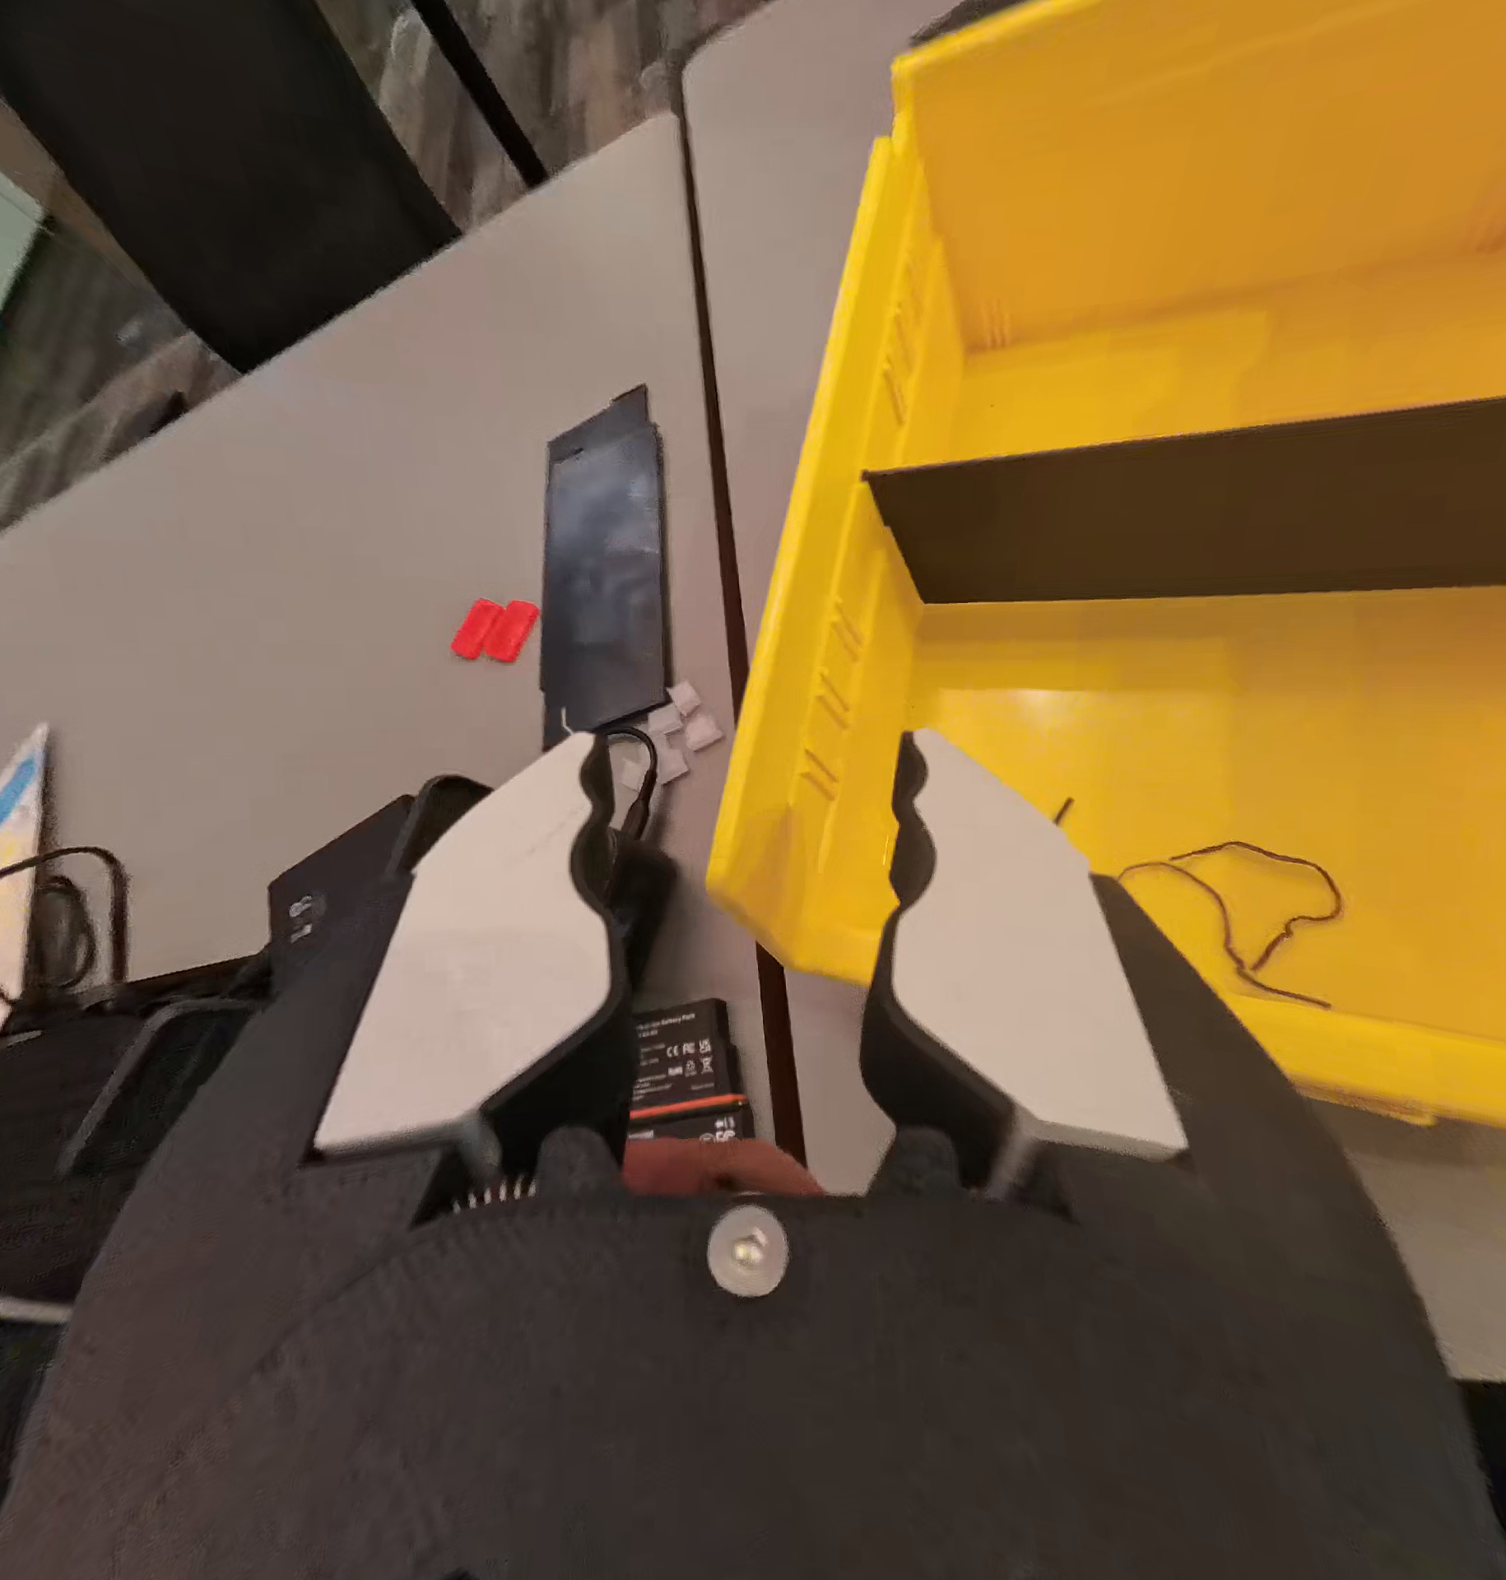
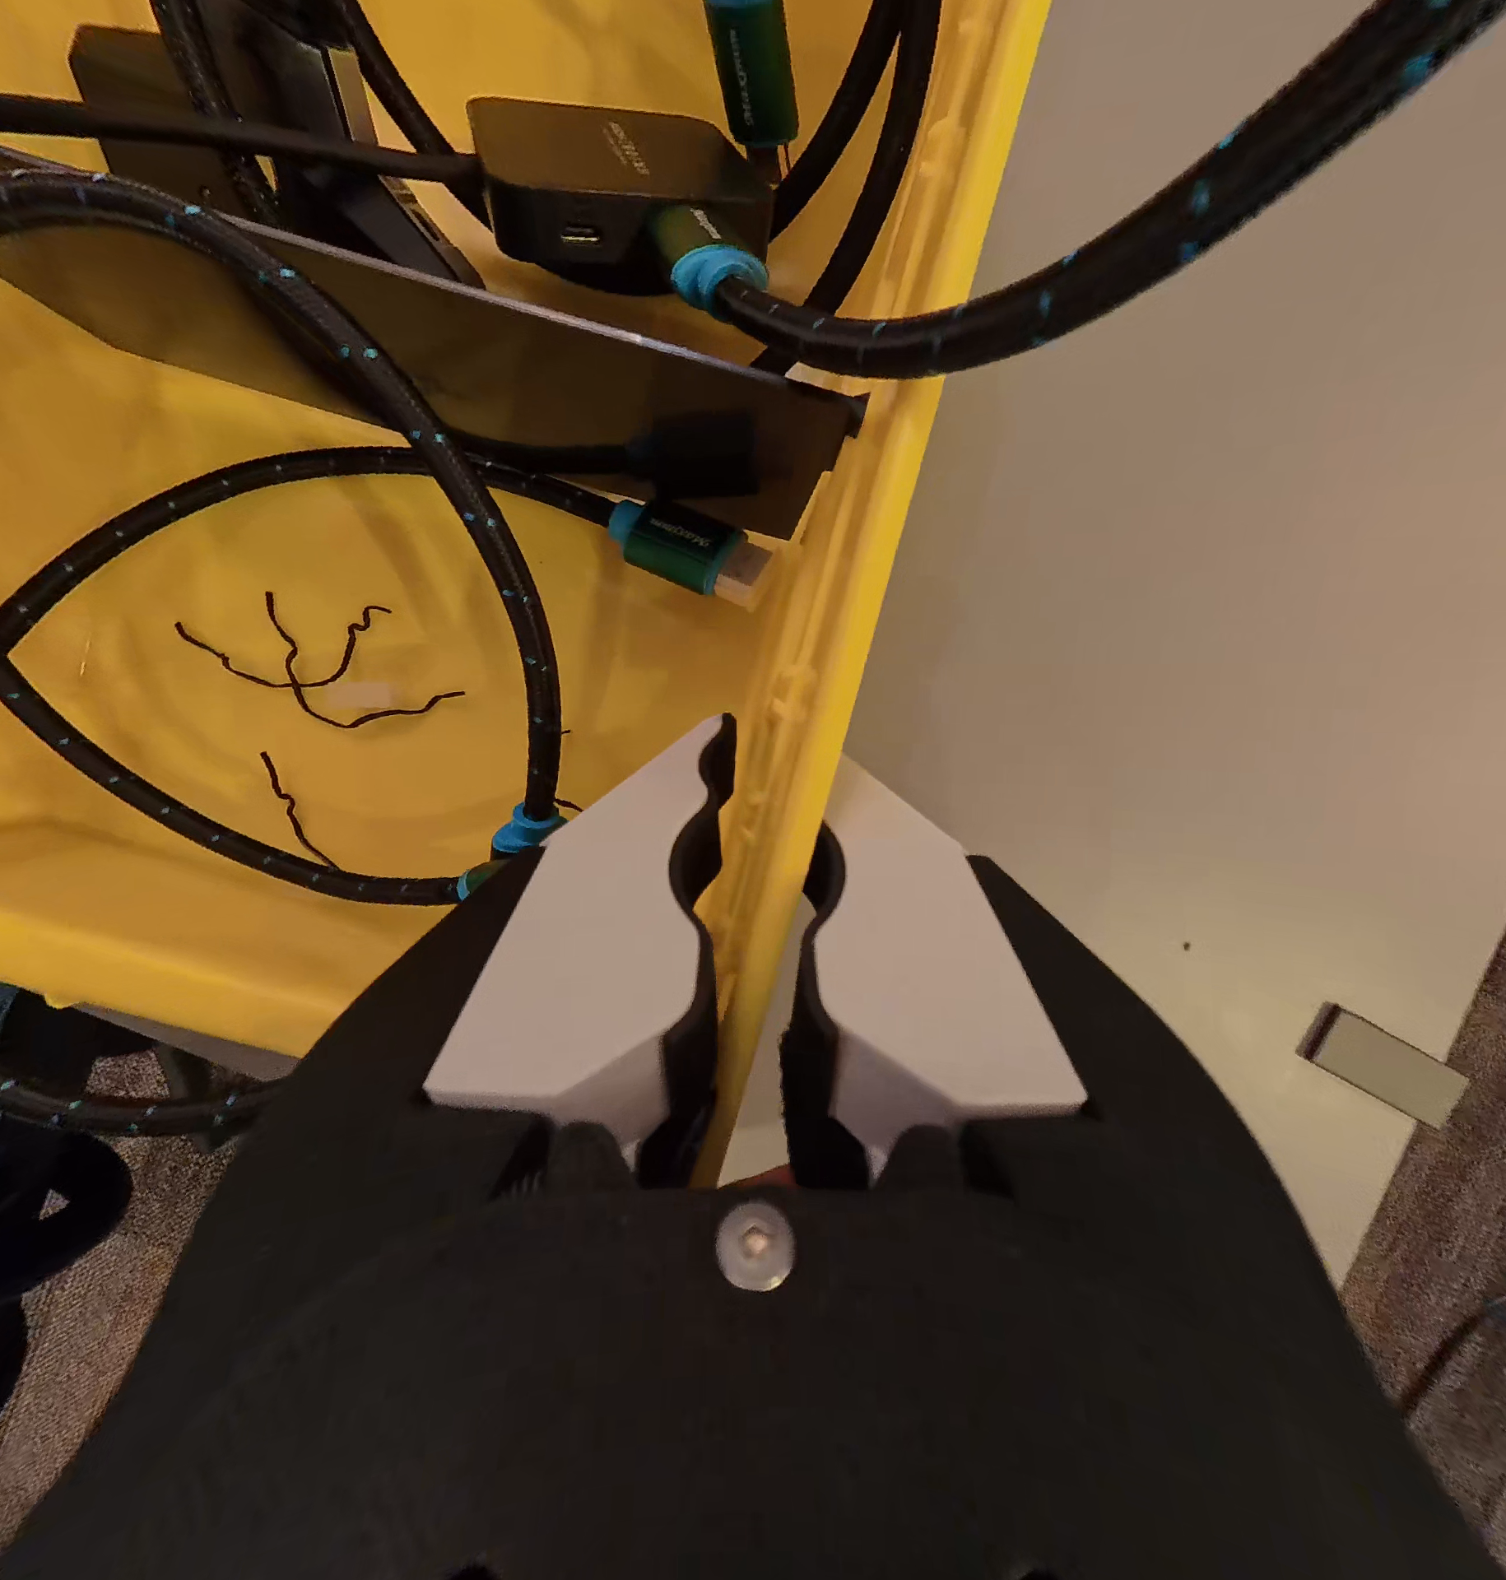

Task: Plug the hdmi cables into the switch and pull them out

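The right gripper point(image 2: 771, 769) is pinched onto the side wall of the yellow bin point(image 2: 826, 684); one finger is inside the bin and one is outside. The left gripper point(image 1: 750, 752) is wide open and holds nothing. It sits over the bin's other side wall.

Inside the bin, near the right gripper, black braided cables point(image 2: 245, 282) with blue flecks loop on the floor. Thin dark threads point(image 2: 305, 675) lie loose among the loops. A bit farther, a free plug point(image 2: 690, 547) with a green body and a blue collar lies just under a black divider point(image 2: 476, 359). Its metal tip almost touches the wall.

Behind the divider sits the black switch box point(image 2: 604, 162). One green plug point(image 2: 707, 248) is pushed into its front side. Another green plug point(image 2: 750, 68) hangs above it. One thick cable goes out over the bin wall.

On the grey table point(image 1: 262, 513) by the left gripper lie a flat black pack point(image 1: 681, 1060), a dark flat strip point(image 1: 604, 581) and two small red pieces point(image 1: 493, 628).
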`<action>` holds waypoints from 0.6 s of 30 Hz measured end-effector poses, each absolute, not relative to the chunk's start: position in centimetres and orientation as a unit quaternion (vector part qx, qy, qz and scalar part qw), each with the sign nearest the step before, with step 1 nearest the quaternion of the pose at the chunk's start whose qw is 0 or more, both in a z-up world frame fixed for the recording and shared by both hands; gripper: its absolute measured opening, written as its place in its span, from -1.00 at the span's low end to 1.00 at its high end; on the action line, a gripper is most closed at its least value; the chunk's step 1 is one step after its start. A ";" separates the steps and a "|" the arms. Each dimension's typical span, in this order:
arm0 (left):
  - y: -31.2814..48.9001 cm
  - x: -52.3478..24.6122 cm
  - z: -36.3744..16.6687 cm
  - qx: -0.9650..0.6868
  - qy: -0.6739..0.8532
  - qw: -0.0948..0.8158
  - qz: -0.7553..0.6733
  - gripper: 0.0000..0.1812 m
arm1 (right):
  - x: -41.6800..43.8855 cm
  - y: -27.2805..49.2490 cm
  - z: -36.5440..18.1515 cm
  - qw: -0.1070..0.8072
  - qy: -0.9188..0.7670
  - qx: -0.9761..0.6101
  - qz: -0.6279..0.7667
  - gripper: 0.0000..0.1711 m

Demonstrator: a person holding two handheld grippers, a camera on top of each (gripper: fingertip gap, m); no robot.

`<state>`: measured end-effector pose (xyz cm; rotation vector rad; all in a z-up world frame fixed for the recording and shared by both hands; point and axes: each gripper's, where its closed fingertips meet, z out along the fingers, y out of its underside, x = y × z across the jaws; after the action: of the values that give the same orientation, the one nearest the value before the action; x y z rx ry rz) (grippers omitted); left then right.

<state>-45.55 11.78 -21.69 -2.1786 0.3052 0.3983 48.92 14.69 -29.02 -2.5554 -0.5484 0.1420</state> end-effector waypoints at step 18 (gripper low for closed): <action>13.0 -44.7 -25.3 -0.878 0.084 0.466 -0.066 -0.95 | 34.6 16.7 -28.8 0.278 -0.216 -0.923 0.159 -0.64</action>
<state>-44.66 12.97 -25.26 -2.1558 0.2062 -0.1631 34.65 16.68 -28.77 -2.4765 -0.5793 0.4265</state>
